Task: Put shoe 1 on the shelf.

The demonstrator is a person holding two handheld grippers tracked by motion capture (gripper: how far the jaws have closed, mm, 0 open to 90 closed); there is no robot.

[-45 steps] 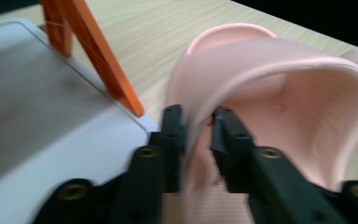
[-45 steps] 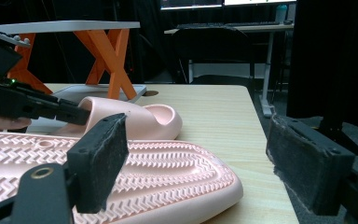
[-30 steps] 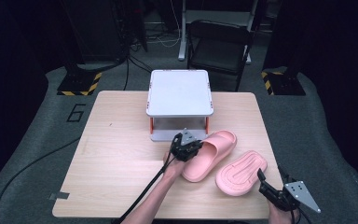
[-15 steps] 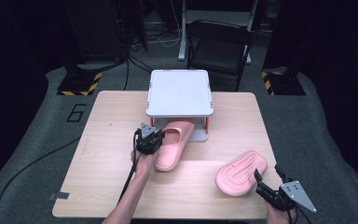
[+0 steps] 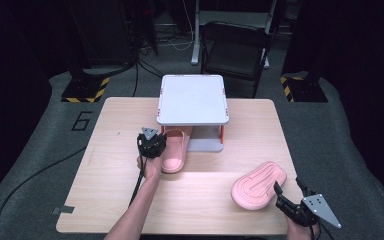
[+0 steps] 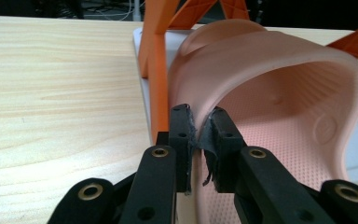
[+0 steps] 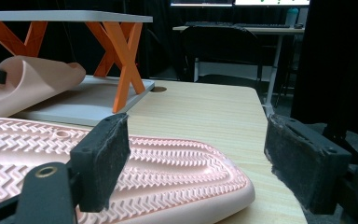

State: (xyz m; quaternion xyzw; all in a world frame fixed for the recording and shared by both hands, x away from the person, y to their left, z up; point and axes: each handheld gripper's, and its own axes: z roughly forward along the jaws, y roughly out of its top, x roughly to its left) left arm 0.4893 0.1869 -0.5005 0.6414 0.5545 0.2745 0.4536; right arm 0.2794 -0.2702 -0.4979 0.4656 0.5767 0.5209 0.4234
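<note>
A pink slipper (image 5: 174, 150) lies sole down, its toe end under the top of the white stand (image 5: 192, 97) and its heel on the table. My left gripper (image 5: 156, 145) is at the slipper's left side. In the left gripper view the left gripper (image 6: 199, 126) is shut on the edge of the slipper's strap (image 6: 284, 84). A second pink slipper (image 5: 257, 184) lies sole up at the table's front right. My right gripper (image 5: 289, 189) hovers just behind its near end. The right gripper (image 7: 196, 154) is open, with the ribbed sole (image 7: 144, 163) low between its jaws.
The stand has orange crossed legs (image 7: 121, 56) and a grey lower shelf (image 5: 206, 145). It sits at the back middle of the wooden table (image 5: 105, 190). A black chair (image 5: 235, 45) stands behind the table. A cable (image 5: 30, 185) trails across the floor at left.
My left gripper carried the slipper leftward from the table's right middle to the stand's front, and the toe now sits under the stand's top. The right gripper and the sole-up slipper stayed put.
</note>
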